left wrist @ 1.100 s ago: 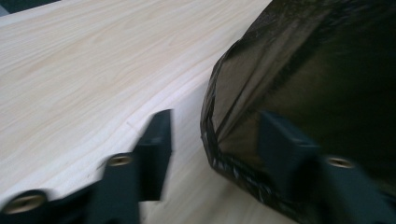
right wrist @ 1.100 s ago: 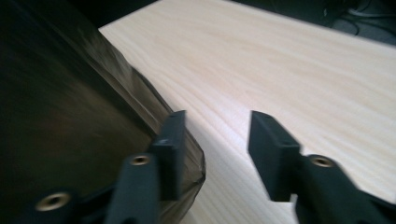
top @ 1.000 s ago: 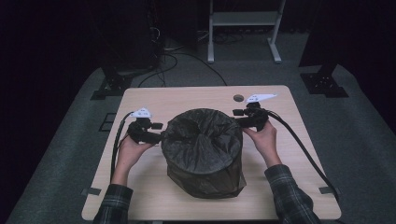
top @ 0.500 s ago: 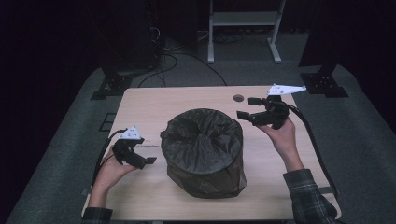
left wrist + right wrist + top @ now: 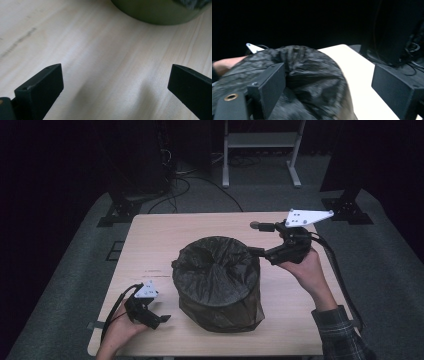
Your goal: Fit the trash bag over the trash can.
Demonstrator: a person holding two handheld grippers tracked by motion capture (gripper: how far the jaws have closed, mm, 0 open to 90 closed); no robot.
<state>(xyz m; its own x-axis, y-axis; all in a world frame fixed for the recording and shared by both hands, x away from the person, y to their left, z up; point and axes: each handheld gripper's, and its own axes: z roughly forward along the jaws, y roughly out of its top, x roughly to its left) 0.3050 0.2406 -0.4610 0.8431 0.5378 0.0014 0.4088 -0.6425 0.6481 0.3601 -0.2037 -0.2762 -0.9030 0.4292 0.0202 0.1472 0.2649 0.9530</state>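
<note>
Count: you had two grippers, one bin, one bag, one table.
Left gripper (image 5: 159, 321): you held it low at the near left corner of the table (image 5: 155, 245), nearest the camera. Its jaws stood wide apart and had just been opening; between them in the left gripper view lay bare wood and nothing else.
Left hand (image 5: 120, 332): it came in from the bottom edge, wrapped round the gripper's body, with the cable looping beside it.
Bin (image 5: 220, 312): it stood upright near the middle of the table, just right of your left gripper and apart from it. In the left gripper view its green lower wall (image 5: 160, 11) showed at the top edge, beyond the open jaws.
Bag (image 5: 216, 267): the dark liner covered the bin's mouth and hung crumpled down its sides, gathered to a dimple at the top.
Right gripper (image 5: 256, 239): you held it raised beyond the bin's far right side, pointing left over the rim. Its jaws were wide and had just been opening, gripping nothing; I could not tell whether the lower tip brushed the bag.
Right gripper view: the bag (image 5: 312, 75) bulged in front of and below the jaws, with the pale tabletop beyond.
Right hand (image 5: 307, 267): it gripped from below, plaid sleeve at the bottom right.
In the way: the bin sat between your two grippers.
Beyond: grey floor, cables and a pale frame stood past the far edge.
</note>
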